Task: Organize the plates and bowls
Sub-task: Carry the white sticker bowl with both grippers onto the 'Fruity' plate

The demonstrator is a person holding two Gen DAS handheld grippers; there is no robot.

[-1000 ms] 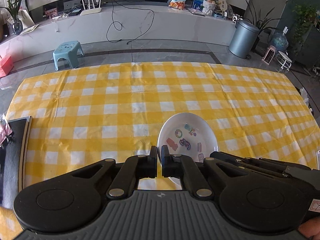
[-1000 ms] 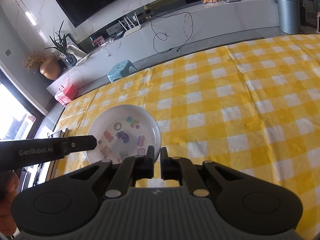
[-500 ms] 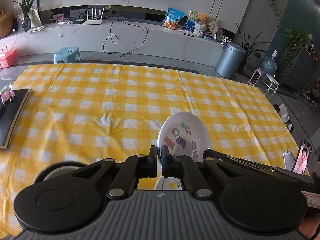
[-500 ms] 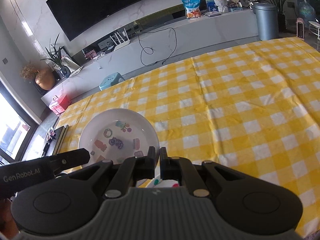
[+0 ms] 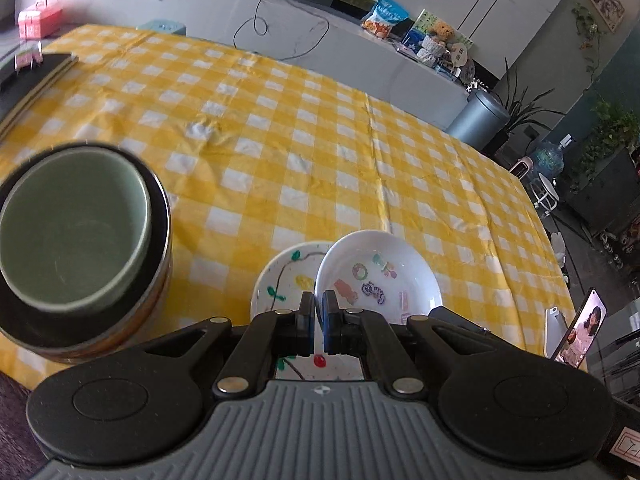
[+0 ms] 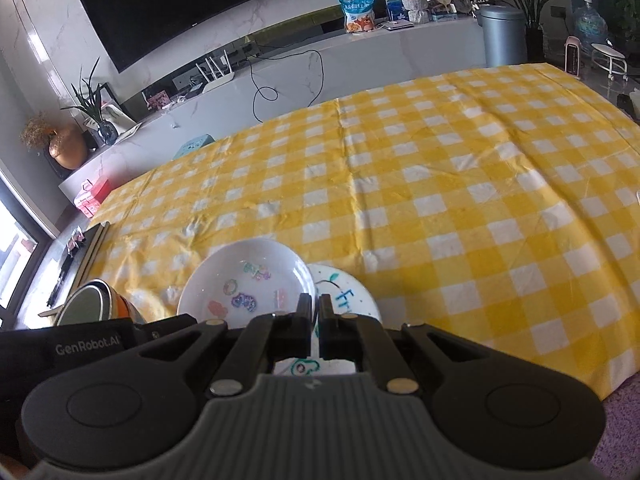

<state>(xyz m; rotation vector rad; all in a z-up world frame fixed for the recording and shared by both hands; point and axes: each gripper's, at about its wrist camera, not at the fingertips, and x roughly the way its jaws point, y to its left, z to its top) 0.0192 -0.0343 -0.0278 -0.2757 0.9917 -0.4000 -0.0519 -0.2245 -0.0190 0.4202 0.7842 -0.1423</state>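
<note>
A white bowl with cartoon stickers [image 5: 380, 280] is held up between both grippers, above a white plate with painted drawings [image 5: 280, 280] that lies on the yellow checked tablecloth [image 5: 320, 140]. My left gripper [image 5: 319, 308] is shut on the bowl's left rim. My right gripper [image 6: 315, 312] is shut on the bowl's right rim; the bowl [image 6: 248, 284] and plate [image 6: 348, 296] show there too. A green bowl [image 5: 72, 232] sits nested in a dark bowl with an orange band [image 5: 100, 320] at the left, near the table's front edge.
A dark tray or board [image 5: 32, 76] lies at the table's far left edge. A phone [image 5: 580, 328] stands off the right side. A bin [image 5: 476, 120], a stool and a long white sideboard stand beyond the table.
Both grippers have pulled back toward the near edge with the sticker bowl. The painted plate has come into view beneath it, and the nested green and dark bowls at the left.
</note>
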